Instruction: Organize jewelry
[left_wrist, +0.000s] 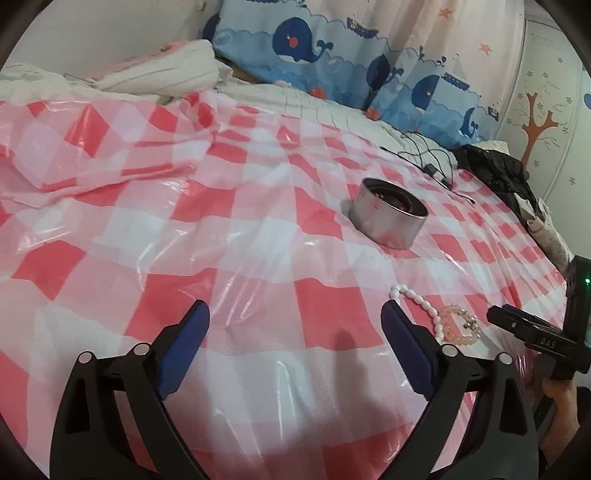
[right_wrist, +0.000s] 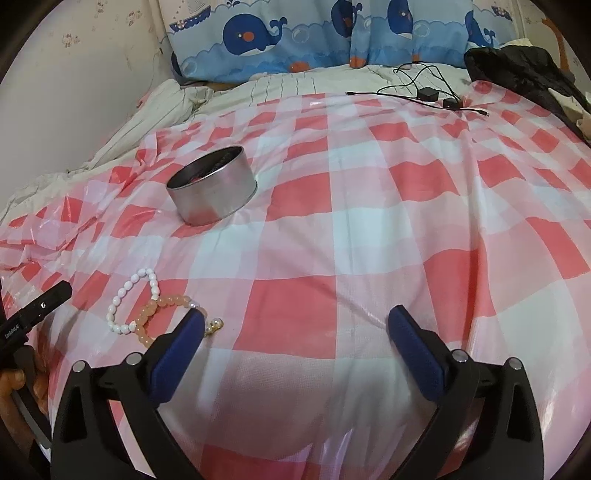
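Jewelry here means two bead bracelets lying loose on the bed, between the two tools and nearer the right one. The right tool (right_wrist: 295, 319) hangs released, jaws spread wide with nothing between them but checked plastic sheet (right_wrist: 369, 229). Its left finger (right_wrist: 184, 332) overlaps the peach bracelet (right_wrist: 162, 308) in the right wrist view; whether it touches the beads or only hides them I cannot tell. The white bracelet (right_wrist: 129, 299) lies against the peach one on its far side, the two loops touching or crossing. The left tool (left_wrist: 295, 317) is likewise released and empty, jaws wide over bare sheet, with both bracelets just beside its right finger (left_wrist: 402, 332).

Wide jaws suit a loose loop of beads: they can straddle a strand before closing, and both tools tilt down toward the bed for that reason, I judge. A round metal tin (right_wrist: 212, 192), lid off and mouth up, stands farther out on the sheet, well apart from the beads; it is the likely place for them. Something dark lies inside it, too dim to name. Beyond are a whale-print pillow (right_wrist: 295, 33) and black cables (right_wrist: 424, 92) at the bed's far end.
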